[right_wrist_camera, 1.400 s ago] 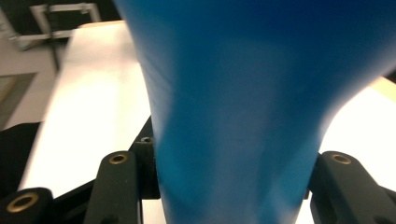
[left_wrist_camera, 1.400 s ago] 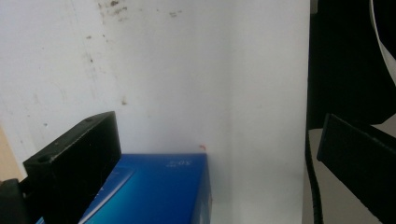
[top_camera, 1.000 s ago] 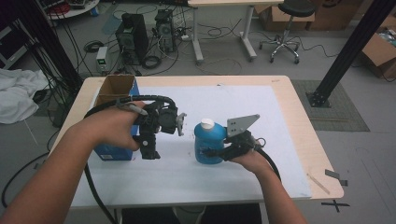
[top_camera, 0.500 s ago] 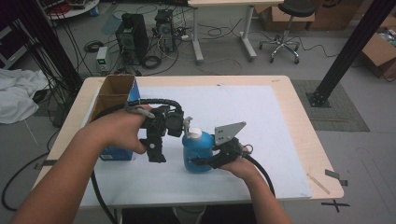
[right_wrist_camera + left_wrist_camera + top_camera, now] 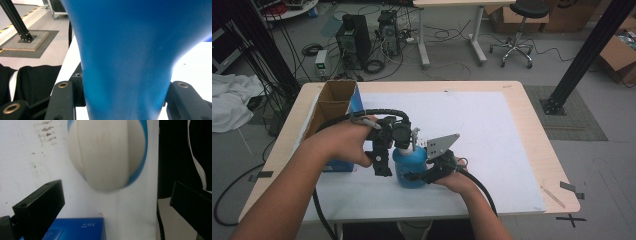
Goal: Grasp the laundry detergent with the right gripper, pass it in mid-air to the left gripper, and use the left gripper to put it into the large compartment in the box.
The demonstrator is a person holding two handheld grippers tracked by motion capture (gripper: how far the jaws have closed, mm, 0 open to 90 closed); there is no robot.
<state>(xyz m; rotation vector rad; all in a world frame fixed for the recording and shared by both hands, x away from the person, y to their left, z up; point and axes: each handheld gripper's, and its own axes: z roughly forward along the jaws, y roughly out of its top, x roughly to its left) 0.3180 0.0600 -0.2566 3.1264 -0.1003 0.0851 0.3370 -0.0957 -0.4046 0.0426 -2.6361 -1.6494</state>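
Observation:
A blue plastic bottle [image 5: 408,172] with a white cap stands on the white table cover, near the front edge. My right gripper [image 5: 421,175] is shut on its body from the right side; in the right gripper view the blue bottle [image 5: 127,62] sits between the two black jaws of the right gripper [image 5: 122,100]. My left gripper [image 5: 388,150] hangs over the bottle's top and points down. In the left gripper view the white cap [image 5: 107,155] shows blurred beyond the left gripper [image 5: 117,202], whose jaws stand wide apart and touch nothing.
An open cardboard box with blue sides [image 5: 334,105] stands at the table's left, just behind my left hand; its blue side [image 5: 75,228] also shows below the cap. The white cover [image 5: 492,130] stretches to the right. Cables trail from both grippers toward the front edge.
My right gripper has carried the blue bottle leftward and slightly toward the front. The bottle now stands under the left gripper, which has hardly moved.

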